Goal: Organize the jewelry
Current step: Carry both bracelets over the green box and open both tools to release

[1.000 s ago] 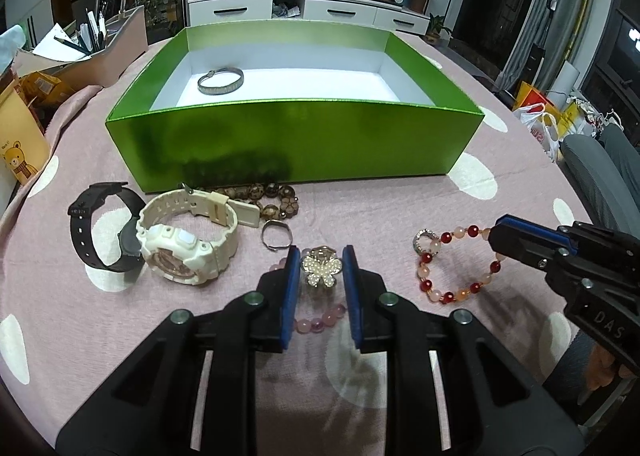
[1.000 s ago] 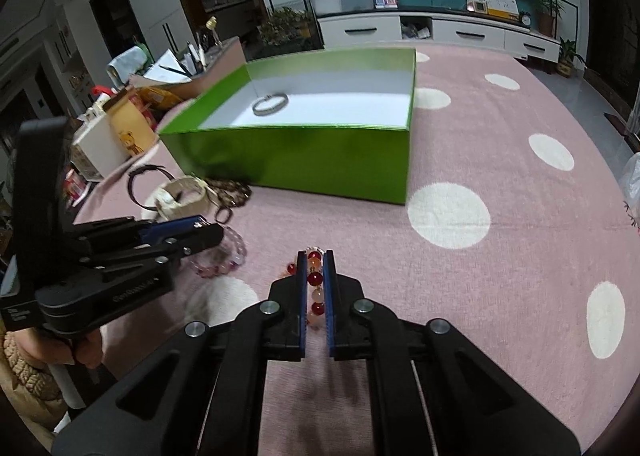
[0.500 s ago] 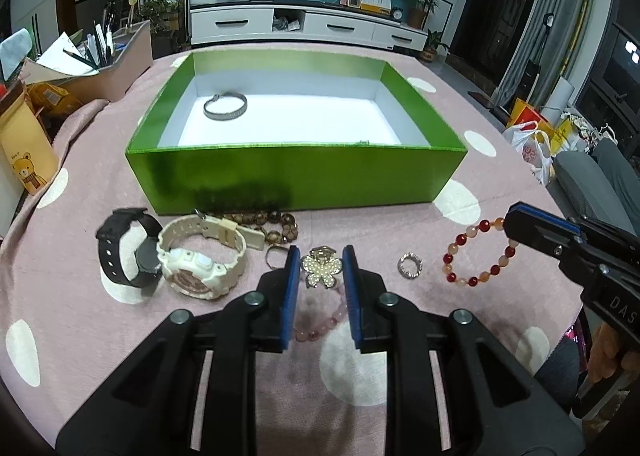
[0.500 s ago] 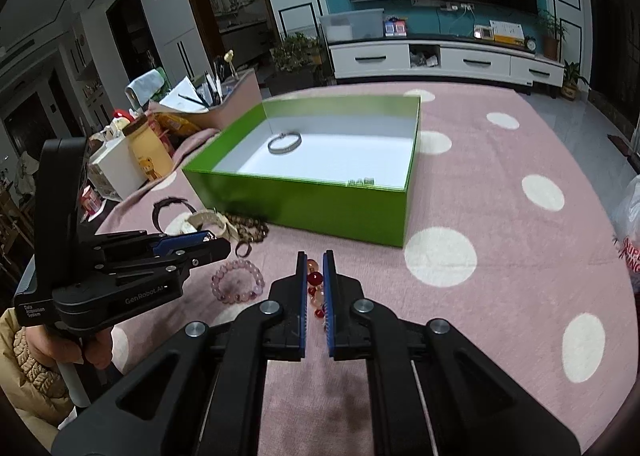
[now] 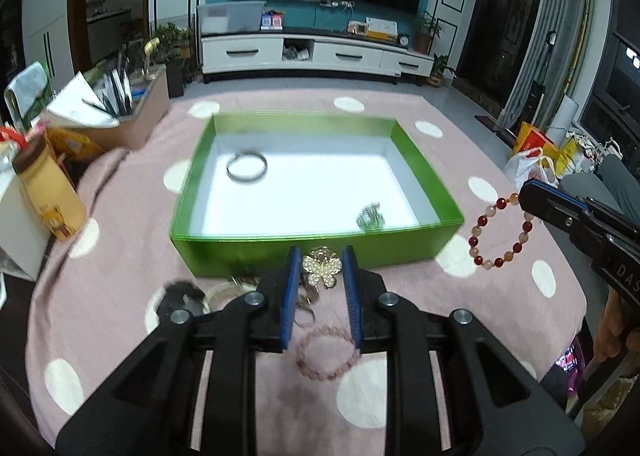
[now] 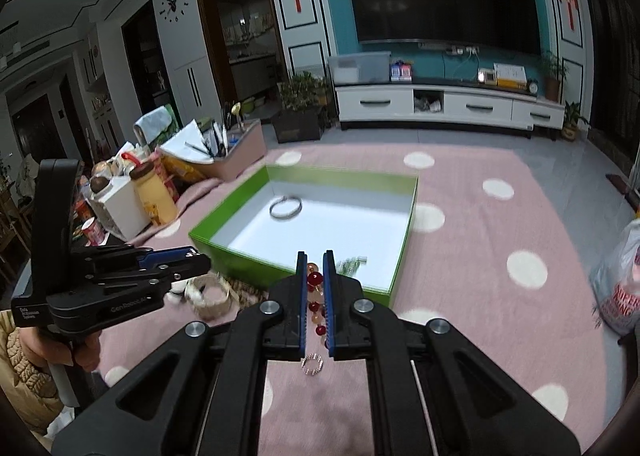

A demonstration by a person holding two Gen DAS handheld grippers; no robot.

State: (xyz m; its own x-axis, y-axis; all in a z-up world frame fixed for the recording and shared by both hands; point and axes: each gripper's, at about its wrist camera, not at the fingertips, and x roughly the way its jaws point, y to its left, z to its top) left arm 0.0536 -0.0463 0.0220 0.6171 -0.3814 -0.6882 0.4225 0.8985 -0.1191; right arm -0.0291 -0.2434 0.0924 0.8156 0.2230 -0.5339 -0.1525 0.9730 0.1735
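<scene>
My left gripper is shut on a gold butterfly brooch and holds it high above the table, just before the near wall of the green box. My right gripper is shut on a red and peach bead bracelet, which hangs from it in the left wrist view, right of the box. A silver bangle and a small silver piece lie in the box. On the table lie a pink bead bracelet, a small ring, a cream watch and a black watch.
The table has a pink cloth with white dots. At its left edge stand a yellow bottle, a white box and a tray of pens and paper. A plastic bag lies at the right.
Both grippers have risen well above the table with their pieces, towards the box. The brooch and the bead bracelet left the cloth; the small ring stayed behind.
</scene>
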